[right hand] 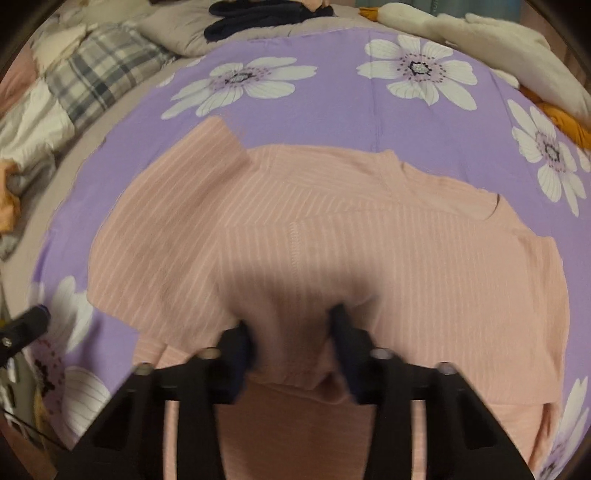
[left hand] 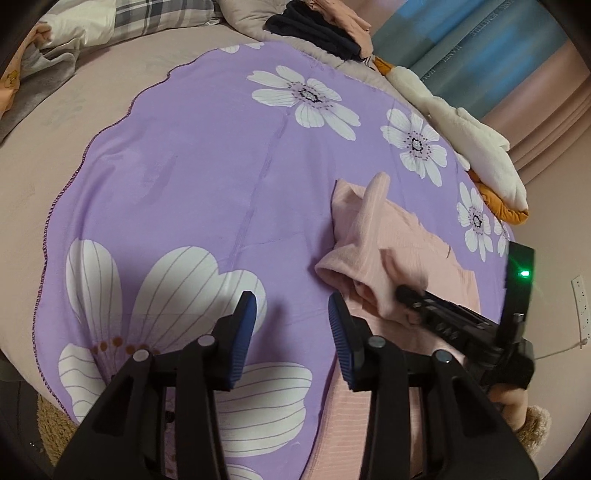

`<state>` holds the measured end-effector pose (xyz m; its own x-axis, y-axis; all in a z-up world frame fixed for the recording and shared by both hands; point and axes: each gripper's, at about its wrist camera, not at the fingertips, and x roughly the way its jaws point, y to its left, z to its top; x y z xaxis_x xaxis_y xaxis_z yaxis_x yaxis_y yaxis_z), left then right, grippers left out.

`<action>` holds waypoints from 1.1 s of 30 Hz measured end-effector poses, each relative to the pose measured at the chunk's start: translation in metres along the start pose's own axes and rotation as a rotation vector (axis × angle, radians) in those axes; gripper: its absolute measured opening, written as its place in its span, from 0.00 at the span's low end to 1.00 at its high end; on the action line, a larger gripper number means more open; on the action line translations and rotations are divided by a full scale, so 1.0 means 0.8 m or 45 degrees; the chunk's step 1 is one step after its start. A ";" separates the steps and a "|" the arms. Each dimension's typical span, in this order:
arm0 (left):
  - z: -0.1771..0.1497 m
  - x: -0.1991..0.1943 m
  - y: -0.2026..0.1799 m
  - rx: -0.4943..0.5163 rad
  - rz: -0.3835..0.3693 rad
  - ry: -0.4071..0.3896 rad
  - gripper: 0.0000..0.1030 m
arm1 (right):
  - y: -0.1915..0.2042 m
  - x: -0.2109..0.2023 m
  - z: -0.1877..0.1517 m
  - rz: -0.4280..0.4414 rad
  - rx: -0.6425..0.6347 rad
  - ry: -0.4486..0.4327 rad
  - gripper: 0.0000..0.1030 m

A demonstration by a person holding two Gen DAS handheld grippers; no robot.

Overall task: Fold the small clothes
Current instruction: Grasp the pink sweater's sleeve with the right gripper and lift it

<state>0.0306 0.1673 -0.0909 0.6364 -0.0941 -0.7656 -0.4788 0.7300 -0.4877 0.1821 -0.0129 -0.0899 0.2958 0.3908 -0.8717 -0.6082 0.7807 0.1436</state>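
Spread flat on the sheet (right hand: 332,122) over the bed (left hand: 92,103): a small top (right hand: 369,229), nearer the sheet's right edge. Along that right edge, a plush toy (left hand: 480,140). At the far edge, dark clothes (left hand: 317,29). Toward the far left corner, a pillow (right hand: 103,74).

Black left gripper (left hand: 291,314), blue ribbed pads (left hand: 341,341), silver pivot screws; fuzzy tan cuff (left hand: 537,421)

Ribbed pink knit garment (right hand: 332,229) on smooth matt purple sheet (left hand: 207,177).
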 end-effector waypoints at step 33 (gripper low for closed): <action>0.062 0.061 -0.076 0.158 -0.029 0.034 0.38 | -0.173 -0.170 0.023 0.161 0.445 -0.449 0.09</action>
<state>0.1206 0.1515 -0.0774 0.6289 -0.1285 -0.7668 -0.3847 0.8057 -0.4505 0.2394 -0.1656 0.0174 0.5030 0.5861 -0.6351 -0.3902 0.8097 0.4383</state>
